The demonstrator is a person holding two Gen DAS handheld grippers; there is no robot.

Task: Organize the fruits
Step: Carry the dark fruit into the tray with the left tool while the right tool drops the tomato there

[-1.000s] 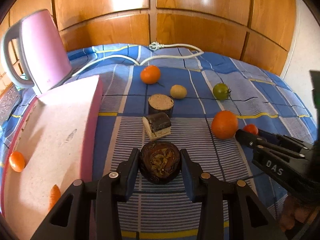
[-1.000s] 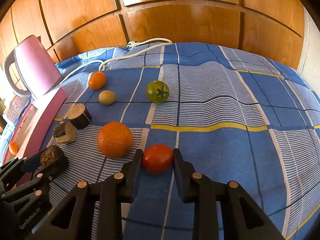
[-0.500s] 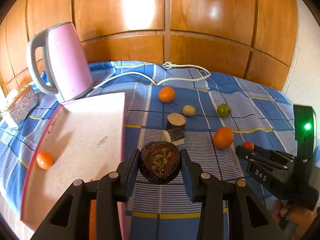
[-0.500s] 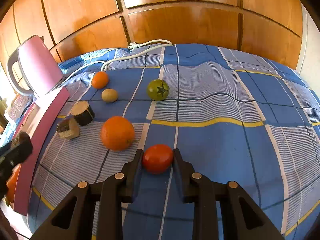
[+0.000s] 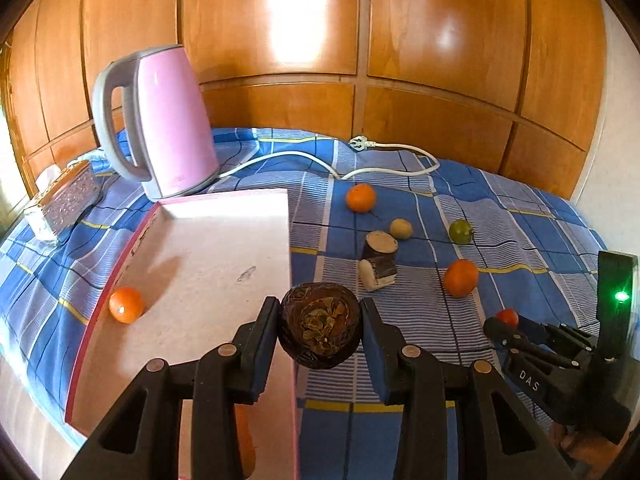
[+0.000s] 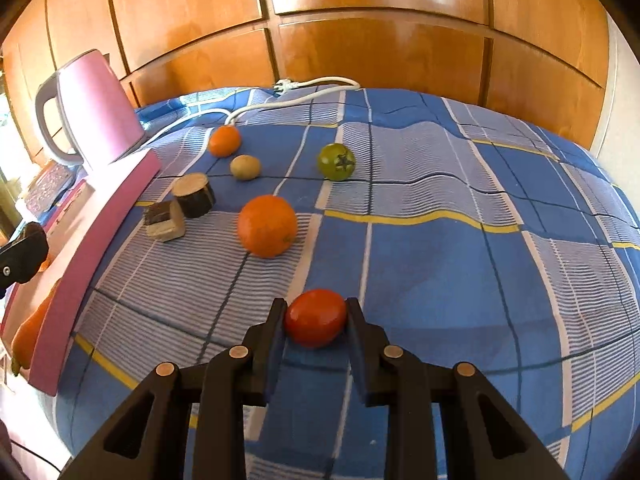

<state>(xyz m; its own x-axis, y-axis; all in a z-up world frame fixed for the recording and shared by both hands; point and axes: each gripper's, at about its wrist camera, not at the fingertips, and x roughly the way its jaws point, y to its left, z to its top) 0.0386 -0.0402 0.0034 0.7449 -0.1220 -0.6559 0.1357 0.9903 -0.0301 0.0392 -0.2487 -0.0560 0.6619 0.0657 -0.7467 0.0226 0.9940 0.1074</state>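
Observation:
My left gripper [image 5: 320, 332] is shut on a dark brown round fruit [image 5: 320, 330] and holds it in the air over the right edge of the pink tray [image 5: 208, 248]. A small orange fruit [image 5: 126, 305] lies on the tray. My right gripper [image 6: 316, 320] is shut on a red tomato [image 6: 316, 317] just above the blue checked cloth [image 6: 440, 260]. On the cloth lie a large orange [image 6: 267, 225], a small orange [image 6: 224, 141], a tan fruit [image 6: 245, 167] and a green tomato [image 6: 336, 161].
A pink kettle [image 5: 160, 120] stands behind the tray, its white cord [image 5: 360, 160] trailing across the cloth. Two wood chunks [image 6: 180, 208] lie beside the tray. A silver box [image 5: 60, 204] sits at the far left. Wooden panels [image 5: 360, 40] close the back.
My left gripper has risen and pulled back to the left with the brown fruit, now over the tray edge. My right gripper has lifted slightly with the red tomato in it.

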